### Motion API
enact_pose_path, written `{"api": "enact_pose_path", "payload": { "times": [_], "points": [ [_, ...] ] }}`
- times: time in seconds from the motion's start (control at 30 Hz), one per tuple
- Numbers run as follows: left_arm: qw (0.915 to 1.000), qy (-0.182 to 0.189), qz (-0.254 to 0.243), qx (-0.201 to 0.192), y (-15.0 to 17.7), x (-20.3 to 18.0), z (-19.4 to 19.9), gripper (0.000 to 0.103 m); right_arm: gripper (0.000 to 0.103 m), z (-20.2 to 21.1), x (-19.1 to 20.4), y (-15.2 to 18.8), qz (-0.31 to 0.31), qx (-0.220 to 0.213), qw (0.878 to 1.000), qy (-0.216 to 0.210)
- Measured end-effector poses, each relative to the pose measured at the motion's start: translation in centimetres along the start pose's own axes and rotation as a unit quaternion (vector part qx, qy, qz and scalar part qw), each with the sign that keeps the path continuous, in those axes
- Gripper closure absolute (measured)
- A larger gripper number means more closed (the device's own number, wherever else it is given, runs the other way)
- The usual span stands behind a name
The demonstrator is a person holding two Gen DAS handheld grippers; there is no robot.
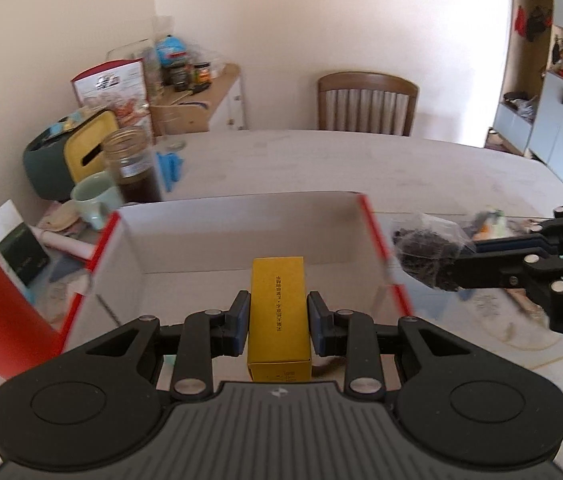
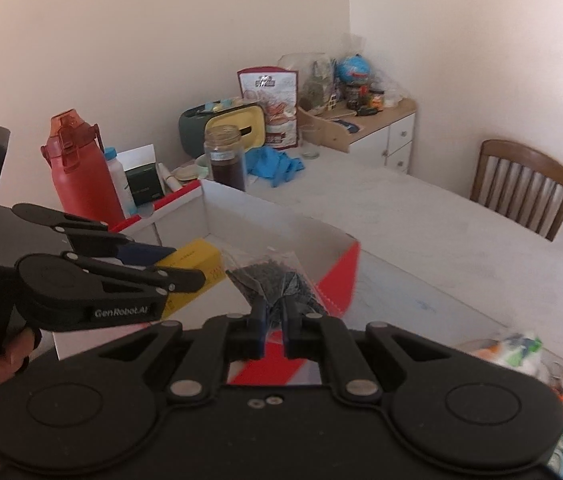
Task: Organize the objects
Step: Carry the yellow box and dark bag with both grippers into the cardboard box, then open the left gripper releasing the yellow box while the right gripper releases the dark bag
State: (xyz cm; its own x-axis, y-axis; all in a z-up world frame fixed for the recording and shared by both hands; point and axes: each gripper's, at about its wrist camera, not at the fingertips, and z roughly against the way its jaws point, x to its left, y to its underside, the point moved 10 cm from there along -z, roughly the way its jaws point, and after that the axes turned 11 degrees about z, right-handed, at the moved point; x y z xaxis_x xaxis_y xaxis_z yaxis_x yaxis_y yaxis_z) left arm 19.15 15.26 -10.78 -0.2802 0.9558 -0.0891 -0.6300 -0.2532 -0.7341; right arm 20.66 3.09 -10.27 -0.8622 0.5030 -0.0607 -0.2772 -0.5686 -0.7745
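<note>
My left gripper (image 1: 278, 308) is shut on a yellow carton (image 1: 278, 312), held above the open white box with red edges (image 1: 241, 232). That carton (image 2: 197, 264) and the left gripper (image 2: 177, 268) also show at the left of the right wrist view. My right gripper (image 2: 273, 306) is shut on a clear plastic bag of dark bits (image 2: 277, 280), held over the box's right end (image 2: 337, 280). In the left wrist view the bag (image 1: 425, 256) and the right gripper (image 1: 461, 258) hang just outside the box's right wall. A hand (image 2: 5, 344) grips the left tool.
A red bottle (image 2: 77, 168), a jar of dark liquid (image 2: 227, 156), a green mug (image 1: 93, 200), a yellow tissue holder (image 1: 89, 144), blue gloves (image 2: 273, 164) and a snack bag (image 2: 271, 104) crowd the table's far left. A wooden chair (image 1: 367, 102) stands behind. Colourful packets (image 2: 521, 352) lie at the right.
</note>
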Motion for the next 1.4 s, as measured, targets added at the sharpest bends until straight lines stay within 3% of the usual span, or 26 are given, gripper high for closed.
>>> {"api": "enact_pose_path", "payload": {
  "times": [0.27, 0.5, 0.8, 1.13, 1.4],
  "points": [
    [0.9994, -0.031, -0.002, 0.013, -1.7, 5.1, -4.0, 0.073, 0.097, -4.9, 1.1, -1.2, -0.006, 0.028, 0.999, -0.016],
    [0.9978, -0.034, -0.005, 0.057, -2.3, 7.6, -8.9, 0.073, 0.097, -10.1, 1.9, -1.6, -0.001, 0.067, 0.998, -0.018],
    [0.9917, -0.053, -0.052, 0.105, -1.9, 7.8, -13.5, 0.073, 0.097, -15.3, 3.1, -1.0, 0.003, 0.12, 0.993, -0.017],
    [0.9782, -0.053, -0.057, 0.193, -0.6, 7.7, -16.9, 0.073, 0.097, -18.2, 3.4, 0.5, 0.034, 0.171, 0.985, 0.002],
    [0.9769, -0.051, -0.056, 0.2, -0.1, 7.7, -16.8, 0.073, 0.096, -18.8, 3.6, 1.5, 0.035, 0.195, 0.98, 0.003]
  ]
}}
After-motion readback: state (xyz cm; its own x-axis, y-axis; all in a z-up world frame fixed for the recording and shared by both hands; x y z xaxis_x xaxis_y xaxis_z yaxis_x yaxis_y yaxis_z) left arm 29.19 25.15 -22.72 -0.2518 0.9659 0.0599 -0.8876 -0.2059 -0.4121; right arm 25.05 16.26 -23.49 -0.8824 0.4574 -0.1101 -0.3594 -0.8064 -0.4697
